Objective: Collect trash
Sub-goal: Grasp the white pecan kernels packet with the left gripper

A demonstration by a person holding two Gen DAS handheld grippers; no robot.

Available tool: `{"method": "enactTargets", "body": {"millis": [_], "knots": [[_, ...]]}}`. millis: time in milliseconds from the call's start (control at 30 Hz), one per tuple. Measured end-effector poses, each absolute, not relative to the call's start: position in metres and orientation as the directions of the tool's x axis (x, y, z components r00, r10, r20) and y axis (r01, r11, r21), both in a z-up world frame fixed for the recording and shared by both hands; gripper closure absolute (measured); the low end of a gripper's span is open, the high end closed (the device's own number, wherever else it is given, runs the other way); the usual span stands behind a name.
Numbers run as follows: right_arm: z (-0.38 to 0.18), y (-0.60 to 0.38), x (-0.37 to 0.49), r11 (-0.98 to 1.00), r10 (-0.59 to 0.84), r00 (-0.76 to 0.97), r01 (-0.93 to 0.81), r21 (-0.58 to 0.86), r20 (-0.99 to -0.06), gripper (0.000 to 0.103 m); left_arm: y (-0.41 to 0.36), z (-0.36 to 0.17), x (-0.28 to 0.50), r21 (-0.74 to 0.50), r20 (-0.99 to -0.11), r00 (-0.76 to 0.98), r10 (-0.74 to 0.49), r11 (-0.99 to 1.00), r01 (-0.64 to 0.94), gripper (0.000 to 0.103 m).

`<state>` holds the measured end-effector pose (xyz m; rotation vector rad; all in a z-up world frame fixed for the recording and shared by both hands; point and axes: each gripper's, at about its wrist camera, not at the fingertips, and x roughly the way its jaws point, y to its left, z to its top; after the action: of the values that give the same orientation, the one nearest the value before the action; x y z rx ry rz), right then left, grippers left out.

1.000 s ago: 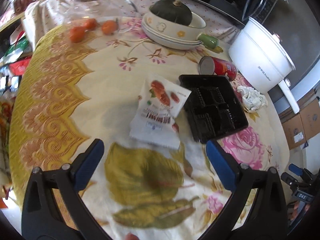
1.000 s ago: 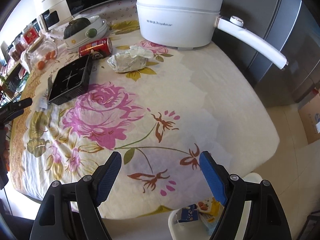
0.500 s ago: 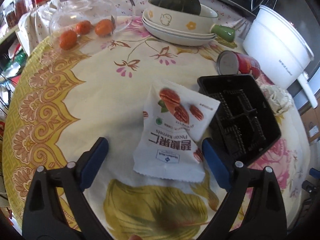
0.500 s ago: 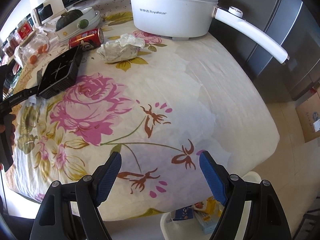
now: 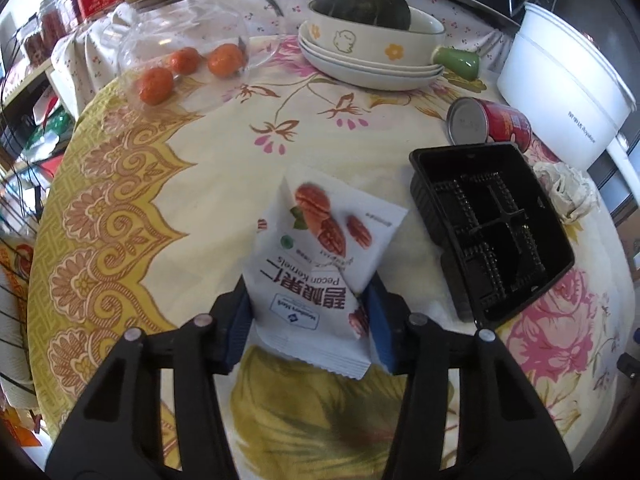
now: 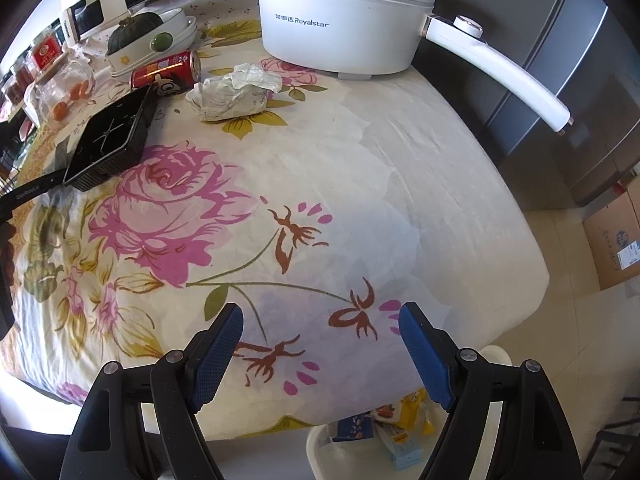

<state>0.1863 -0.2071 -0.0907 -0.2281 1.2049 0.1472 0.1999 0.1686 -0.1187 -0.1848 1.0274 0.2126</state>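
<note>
Pecan packet (image 5: 320, 264), one, near on surface (image 5: 208, 184), between closing left tool (image 5: 308, 316) pads, touching both. Right tool (image 6: 320, 344) open, empty. Right of packet: one black tray (image 5: 492, 232), one red can (image 5: 492, 122), one crumpled paper (image 5: 568, 192).

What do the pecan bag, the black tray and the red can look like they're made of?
Pecan bag: glossy plastic film, probably; crimped serrated edge, creases. Black tray: thin moulded plastic, semi-gloss, with ribbed compartments. Red can: metal, likely aluminium; dull silver end, printed wall.
</note>
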Motion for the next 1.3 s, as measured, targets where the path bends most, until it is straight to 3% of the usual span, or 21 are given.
{"method": "enactTargets", "body": {"millis": [400,600,1033,1300], "knots": [[-0.080,-0.162,0.187,0.965,0.095,0.350,-0.261,0.000,-0.932,0.020,0.192,-0.070,0.146,-0.221,-0.859,0.511,0.000,0.902,-0.371,0.050],[-0.078,-0.132,0.201,0.961,0.179,0.346,-0.262,0.088,-0.921,0.020,0.171,-0.042,0.114,-0.239,-0.848,0.527,-0.047,0.923,-0.302,0.050],[-0.087,-0.056,0.251,0.935,0.264,0.368,-0.324,0.143,-0.891,0.020,0.186,-0.038,0.119,-0.290,-0.832,0.545,-0.103,0.918,-0.269,0.050],[-0.103,-0.010,0.262,0.923,0.230,0.364,-0.376,0.084,-0.903,0.020,0.180,-0.031,0.128,-0.274,-0.824,0.558,-0.100,0.932,-0.238,0.050]]}}
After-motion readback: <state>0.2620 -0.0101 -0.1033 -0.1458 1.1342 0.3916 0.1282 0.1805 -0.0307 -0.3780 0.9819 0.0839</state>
